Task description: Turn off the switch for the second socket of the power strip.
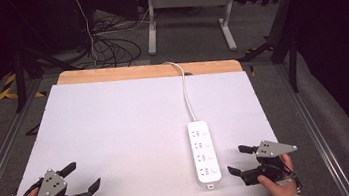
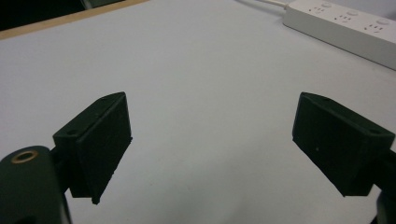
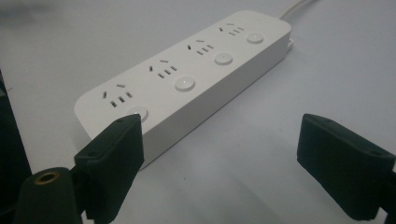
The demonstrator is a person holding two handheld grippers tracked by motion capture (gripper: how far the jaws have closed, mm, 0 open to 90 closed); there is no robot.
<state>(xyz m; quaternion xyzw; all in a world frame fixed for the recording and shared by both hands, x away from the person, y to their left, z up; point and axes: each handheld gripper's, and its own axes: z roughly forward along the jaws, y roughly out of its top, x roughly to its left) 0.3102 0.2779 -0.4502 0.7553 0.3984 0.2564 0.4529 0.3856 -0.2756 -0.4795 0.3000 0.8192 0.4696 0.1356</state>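
Observation:
A white power strip [image 1: 203, 151] with several sockets and round switches lies flat on the white table [image 1: 125, 124], right of centre, its cable [image 1: 184, 89] running to the far edge. My right gripper [image 1: 238, 159] is open just right of the strip's near end, nothing between its jaws; in the right gripper view the power strip [image 3: 196, 74] lies ahead and to the left of the right gripper [image 3: 224, 154]. My left gripper [image 1: 82, 176] is open at the table's near left corner. In the left gripper view the left gripper [image 2: 210, 140] frames bare table, with the power strip [image 2: 345, 25] far right.
A wooden strip [image 1: 149, 71] edges the table's far side. Beyond it on the grey floor lie black cables [image 1: 111, 48] and a white desk frame [image 1: 189, 10]. Metal rails [image 1: 312, 126] run along both sides of the table.

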